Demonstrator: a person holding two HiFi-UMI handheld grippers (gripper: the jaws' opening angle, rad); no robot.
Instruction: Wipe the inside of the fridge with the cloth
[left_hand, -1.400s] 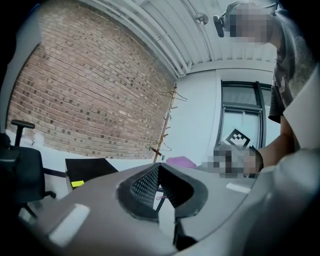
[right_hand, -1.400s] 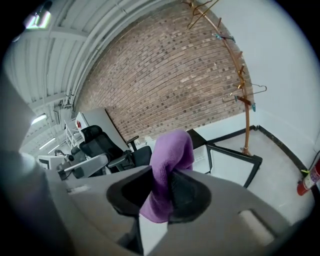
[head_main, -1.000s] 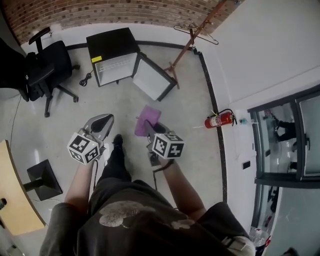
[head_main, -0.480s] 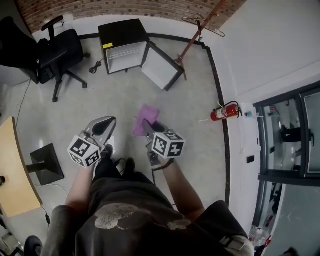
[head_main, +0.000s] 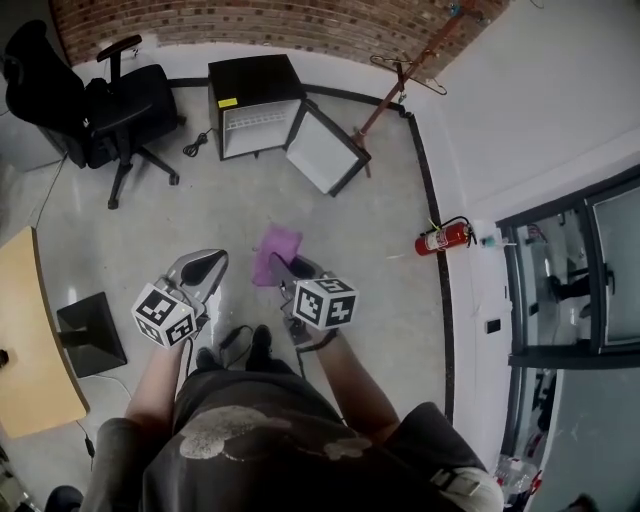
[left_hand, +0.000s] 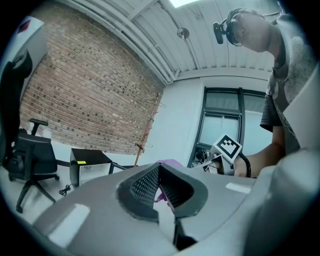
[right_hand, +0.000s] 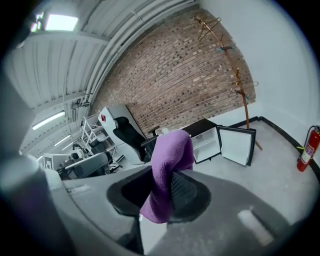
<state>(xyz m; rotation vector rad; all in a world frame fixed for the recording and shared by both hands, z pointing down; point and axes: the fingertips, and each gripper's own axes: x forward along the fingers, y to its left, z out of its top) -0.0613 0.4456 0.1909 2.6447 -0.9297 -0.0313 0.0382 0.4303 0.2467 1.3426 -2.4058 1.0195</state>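
Floor: pale grey polished concrete floor (head_main: 380, 260), running to white walls with a dark strip at their foot.

Standing on it:
- Small black box-shaped fridge (head_main: 250, 95) near the brick wall, its white-lined door (head_main: 322, 150) swung open to the right.
- Black power cable (head_main: 192, 145), loose, just left of the fridge.
- Black wheeled office chair (head_main: 115, 105), further left.
- Brown wooden coat stand (head_main: 400, 75), beside the open door.
- Red fire extinguisher (head_main: 440, 238), lying against the right wall.
- Flat black square base (head_main: 88, 335), beside a light wooden tabletop (head_main: 30, 340).
- A person's dark shoes (head_main: 260, 338).
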